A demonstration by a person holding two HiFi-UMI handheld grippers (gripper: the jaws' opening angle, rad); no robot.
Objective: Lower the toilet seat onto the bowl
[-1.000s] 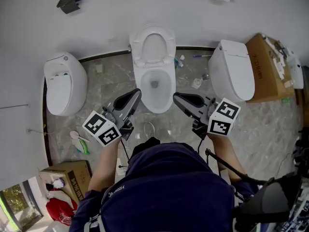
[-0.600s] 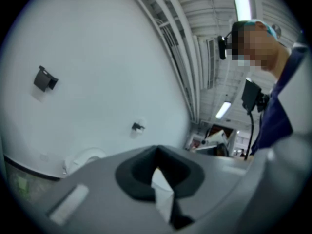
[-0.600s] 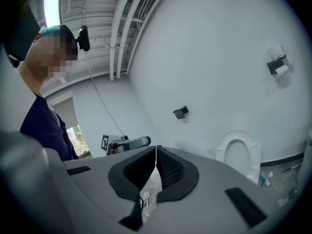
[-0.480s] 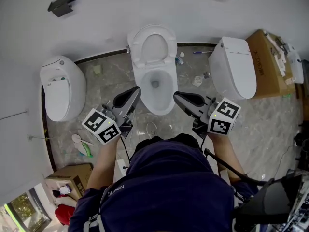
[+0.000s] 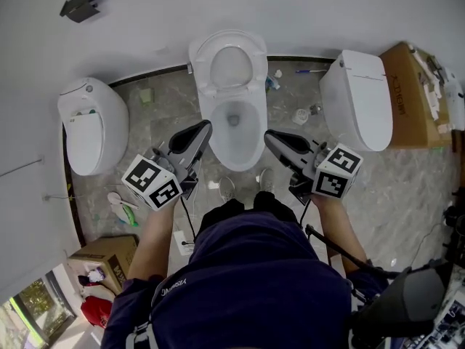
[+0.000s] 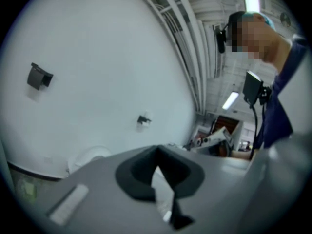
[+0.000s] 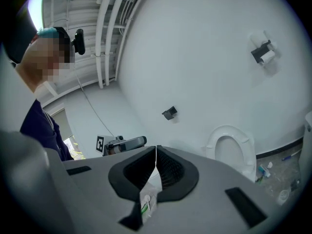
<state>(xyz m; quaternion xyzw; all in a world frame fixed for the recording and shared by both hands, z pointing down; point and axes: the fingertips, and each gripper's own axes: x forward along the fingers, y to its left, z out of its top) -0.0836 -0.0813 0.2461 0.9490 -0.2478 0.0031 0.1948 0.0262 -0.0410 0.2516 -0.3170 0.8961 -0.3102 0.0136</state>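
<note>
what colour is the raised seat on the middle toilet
White. The toilet seat shows best in the head view.

Toilet seat clear ahead — flanking toilets well apart.

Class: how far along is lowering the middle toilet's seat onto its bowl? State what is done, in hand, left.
Done: nothing yet; the toilet seat stands raised against the wall, the bowl open. In hand: the left gripper and right gripper, both shut and empty, hover near the bowl's front, touching nothing. Left: reach the seat and lower it onto the bowl.
</note>
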